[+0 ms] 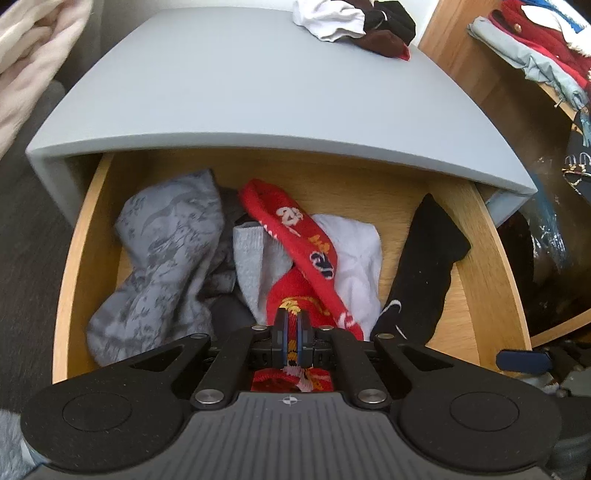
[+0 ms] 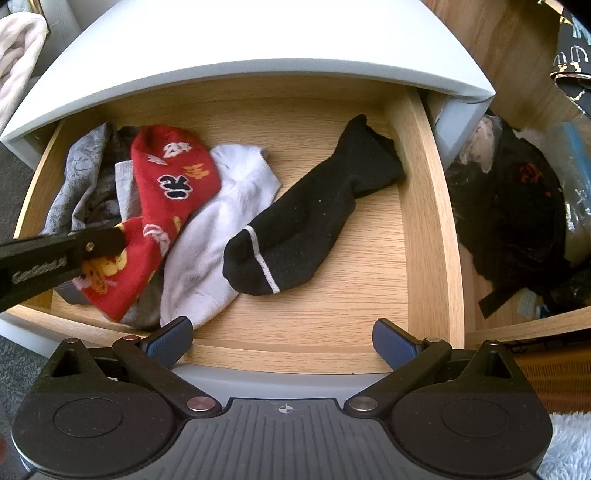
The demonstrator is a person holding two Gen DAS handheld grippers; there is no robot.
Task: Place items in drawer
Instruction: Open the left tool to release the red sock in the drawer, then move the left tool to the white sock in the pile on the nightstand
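The left gripper (image 1: 292,334) is down inside the open drawer (image 2: 424,206), its jaws pinched tight on the fabric of a red sock (image 1: 291,295) with cartoon prints. That sock lies in the left half of the drawer, draped partly over a white sock (image 2: 207,251) and touching a grey patterned sock (image 1: 162,258) bunched against the left wall. A black sock (image 2: 306,221) with a white stripe lies by itself toward the right wall. The right gripper (image 2: 284,343) hangs over the drawer's front edge with its jaws spread wide and nothing between them. On the grey cabinet top (image 1: 229,85), at the far corner, a small heap of clothes (image 1: 354,22) is waiting, so I'd judge the job is not finished. What worries me from here is the release: the cloth is clamped deep between the pads, and if the left hand lifts before the jaws have fully parted, the knit could snag and come up again, dragging the white sock out of place with it. The red sock also sits close to the front wall, so a loose end could flop over the rim and jam when the drawer shuts. The 2 grippers are near each other, and a careless reach could knock them together.
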